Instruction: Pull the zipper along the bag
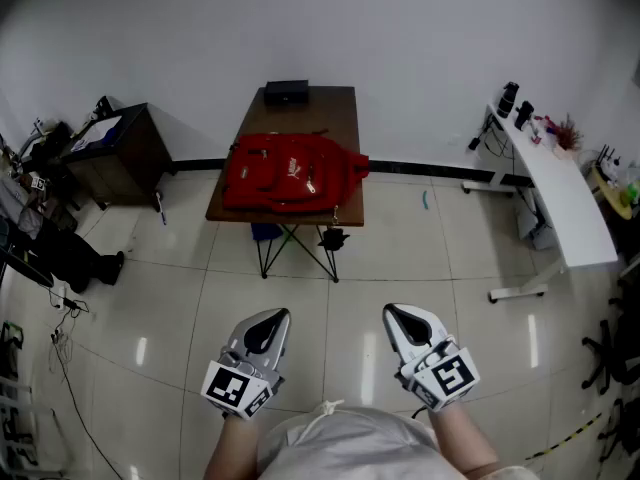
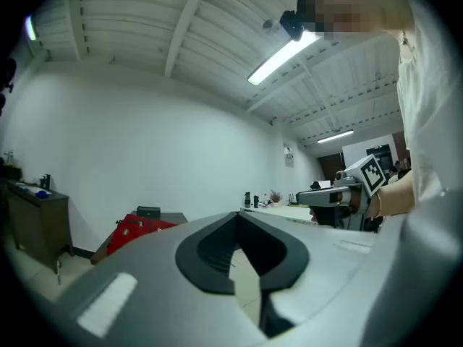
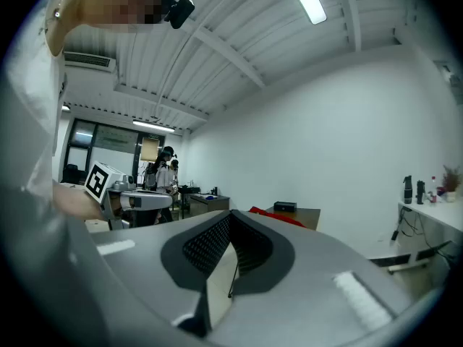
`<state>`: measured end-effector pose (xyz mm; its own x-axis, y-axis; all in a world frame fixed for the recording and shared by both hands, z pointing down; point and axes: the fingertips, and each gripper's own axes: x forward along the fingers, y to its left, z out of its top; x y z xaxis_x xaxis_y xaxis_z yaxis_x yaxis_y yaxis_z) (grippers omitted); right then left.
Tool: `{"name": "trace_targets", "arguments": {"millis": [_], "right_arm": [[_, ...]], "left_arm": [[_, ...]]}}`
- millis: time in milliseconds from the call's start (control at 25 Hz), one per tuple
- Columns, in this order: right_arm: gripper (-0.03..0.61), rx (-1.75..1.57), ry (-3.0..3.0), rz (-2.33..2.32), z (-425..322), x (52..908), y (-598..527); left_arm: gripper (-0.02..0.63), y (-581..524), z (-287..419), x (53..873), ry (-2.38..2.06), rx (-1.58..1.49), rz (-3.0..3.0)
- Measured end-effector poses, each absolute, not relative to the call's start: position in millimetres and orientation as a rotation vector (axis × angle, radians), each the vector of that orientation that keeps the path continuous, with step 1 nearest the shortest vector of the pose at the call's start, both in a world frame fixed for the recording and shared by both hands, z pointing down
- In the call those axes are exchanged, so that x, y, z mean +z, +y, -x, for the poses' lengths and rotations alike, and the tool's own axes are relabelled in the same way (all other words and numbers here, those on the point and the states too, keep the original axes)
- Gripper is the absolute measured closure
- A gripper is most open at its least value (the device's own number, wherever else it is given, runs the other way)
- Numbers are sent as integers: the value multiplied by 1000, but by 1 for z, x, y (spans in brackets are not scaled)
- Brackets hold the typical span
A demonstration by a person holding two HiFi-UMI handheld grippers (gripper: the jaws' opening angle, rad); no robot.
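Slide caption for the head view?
Both shut and empty, left gripper and right gripper held low, far from the red bag on the brown table.

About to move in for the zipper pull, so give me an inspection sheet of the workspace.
Surface: brown folding table, some way ahead of the person.
Job's things: red backpack lying on the table; zipper too small to tell.
Clutter: black box at the table's far end.
Grippers: left claw and right claw both shut, empty, low by the person, far from the backpack.
Cables: loose cables on the floor at left.
Surroundings: dark cabinet at left, white desk at right.
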<state>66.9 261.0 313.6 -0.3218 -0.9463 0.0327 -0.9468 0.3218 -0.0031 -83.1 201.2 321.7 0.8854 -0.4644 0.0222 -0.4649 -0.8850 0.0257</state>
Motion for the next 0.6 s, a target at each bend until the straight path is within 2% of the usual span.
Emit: {"name": "trace_targets", "arguments": {"millis": [320,600], "right_arm": [[578,145,-2503,-1804,-69,332,206],[578,181,-2515,-1718,-118,362,125]], "left_arm": [[613,145,79,352,-707,69,-2942],[613,72,38,398,-787,167,-2879]]}}
